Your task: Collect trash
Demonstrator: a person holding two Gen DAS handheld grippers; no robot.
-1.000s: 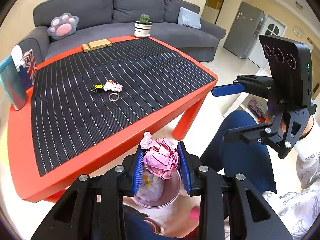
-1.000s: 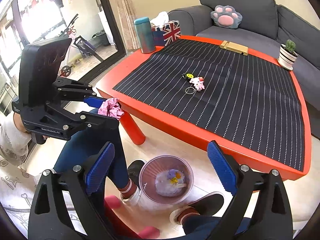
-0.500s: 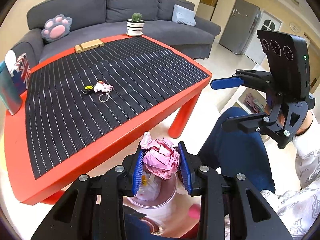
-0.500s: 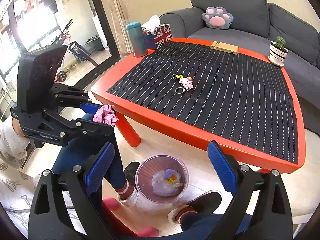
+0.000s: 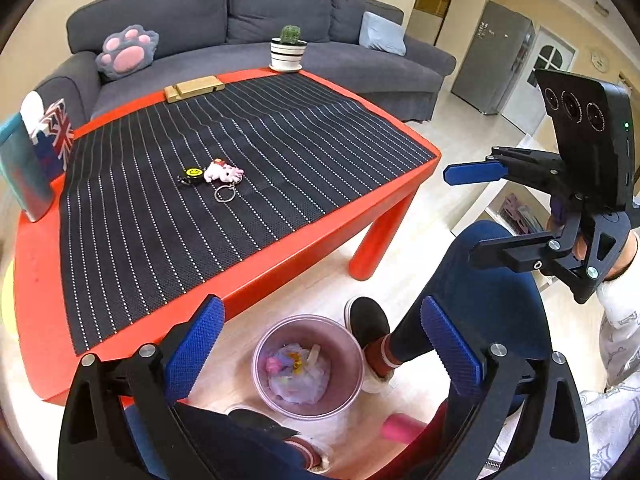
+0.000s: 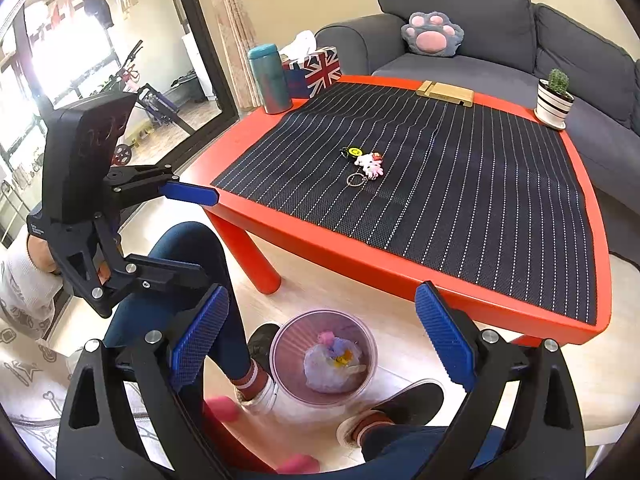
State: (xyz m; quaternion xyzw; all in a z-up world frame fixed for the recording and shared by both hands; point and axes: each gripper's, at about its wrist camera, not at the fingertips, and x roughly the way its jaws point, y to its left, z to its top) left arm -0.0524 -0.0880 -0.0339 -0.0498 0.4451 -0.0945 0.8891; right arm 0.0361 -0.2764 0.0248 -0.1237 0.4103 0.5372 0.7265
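A clear pinkish trash bin (image 5: 308, 366) stands on the floor by the red table's front edge; it also shows in the right wrist view (image 6: 324, 358). Inside lie a bagged heap of trash and a small pink paper wad (image 5: 274, 365), which also shows in the right wrist view (image 6: 325, 337). My left gripper (image 5: 320, 340) is open and empty above the bin; it also shows at the left of the right wrist view (image 6: 192, 236). My right gripper (image 6: 320, 336) is open and empty above the bin; it also shows at the right of the left wrist view (image 5: 476, 214).
The red table (image 5: 280, 256) carries a black striped mat (image 5: 224, 168), a keychain with a plush toy (image 5: 222, 172), a potted cactus (image 5: 288, 50), a wooden block (image 5: 194, 88), a teal bottle (image 6: 272, 78) and a tissue box (image 6: 316, 68). The person's legs and shoes (image 5: 366, 320) flank the bin. A grey sofa (image 5: 240, 12) stands behind.
My left gripper opened and let go of the pink paper wad, which now lies in the bin. The right gripper stayed open.
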